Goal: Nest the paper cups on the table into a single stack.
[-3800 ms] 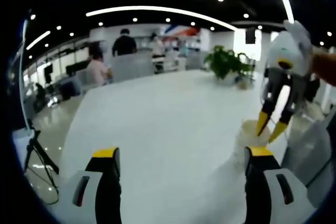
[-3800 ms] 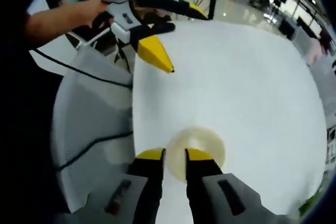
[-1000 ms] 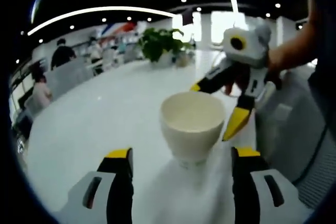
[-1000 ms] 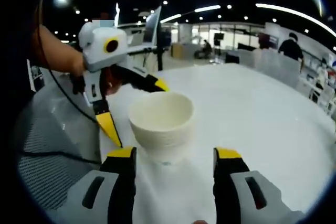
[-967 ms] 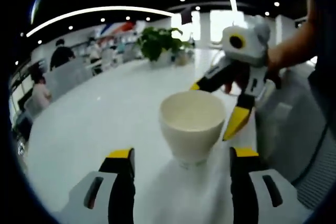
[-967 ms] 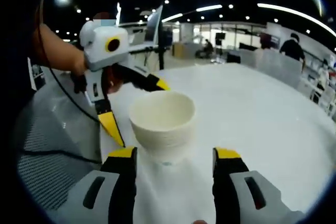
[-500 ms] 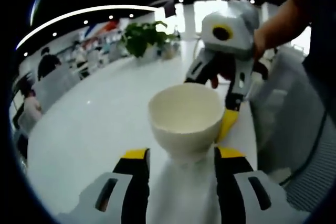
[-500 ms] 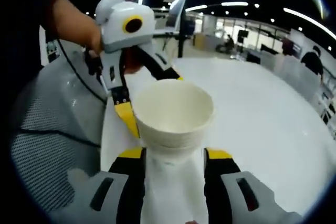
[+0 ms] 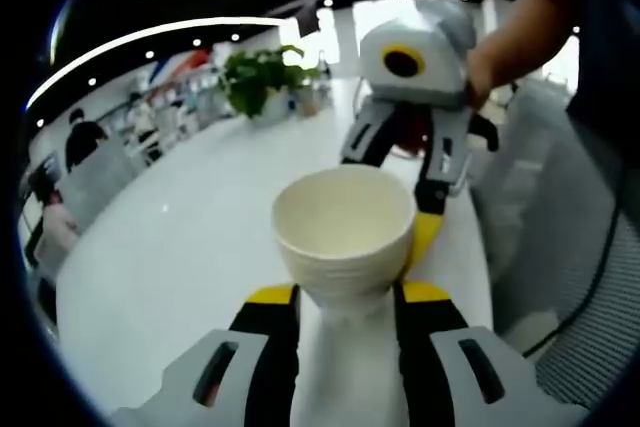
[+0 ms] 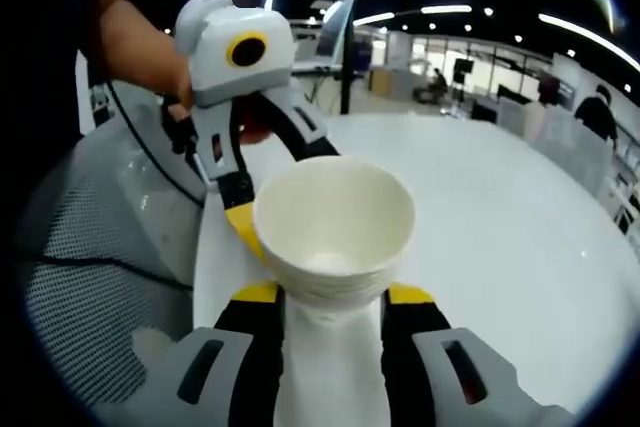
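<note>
A stack of nested cream paper cups stands upright on the white table near its edge. My left gripper has its yellow-tipped jaws pressed against both sides of the stack's base. Across the stack, my right gripper reaches in from the far side, one yellow tip beside the cup wall. In the right gripper view the same cup stack sits between the jaws of the right gripper, which touch its base. The left gripper straddles it from behind. The stack is ribbed with several rims.
A grey mesh chair stands at the table edge, seen again as the chair with a black cable over it. A potted plant sits at the table's far end. The person's hands hold the grippers. People sit at desks beyond.
Both grippers have come in on the cup stack and their jaws have narrowed from wide apart to touching its base. The stack looms larger in both views.
</note>
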Demonstrator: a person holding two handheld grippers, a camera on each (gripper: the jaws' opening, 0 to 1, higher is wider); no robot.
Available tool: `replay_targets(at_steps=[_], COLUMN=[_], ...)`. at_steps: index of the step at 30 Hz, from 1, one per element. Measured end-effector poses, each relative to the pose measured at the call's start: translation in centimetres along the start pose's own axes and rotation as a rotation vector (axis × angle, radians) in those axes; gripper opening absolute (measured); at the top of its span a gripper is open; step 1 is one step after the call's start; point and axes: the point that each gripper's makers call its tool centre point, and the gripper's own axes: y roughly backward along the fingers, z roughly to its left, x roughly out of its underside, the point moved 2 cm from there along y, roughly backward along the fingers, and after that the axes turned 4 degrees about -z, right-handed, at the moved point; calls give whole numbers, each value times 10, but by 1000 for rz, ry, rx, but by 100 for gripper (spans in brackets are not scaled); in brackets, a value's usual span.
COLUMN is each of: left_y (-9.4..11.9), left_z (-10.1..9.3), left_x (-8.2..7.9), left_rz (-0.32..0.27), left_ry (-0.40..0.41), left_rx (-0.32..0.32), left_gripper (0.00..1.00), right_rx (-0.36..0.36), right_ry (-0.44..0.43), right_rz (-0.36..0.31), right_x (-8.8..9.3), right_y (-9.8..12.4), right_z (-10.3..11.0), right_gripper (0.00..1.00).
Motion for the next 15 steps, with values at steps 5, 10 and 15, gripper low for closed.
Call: replay_targets(at_steps=[5,10,15], left_y=[2,0,-4], left_z=[18,37,53], left_x=[-11,-19,-21], left_rz=[-11,-29,-9], left_ry=[0,-2,2], left_rx=[-14,-23,-19], left_gripper=[35,35,35], right_rx=[-14,-15,-17], right_ry=[-4,8,14], right_rz=[-24,-42,-35], right_x=[-11,-20,-25], right_y=[2,1,-5], right_z=[-16,-35,-50], right_gripper=[33,33,33])
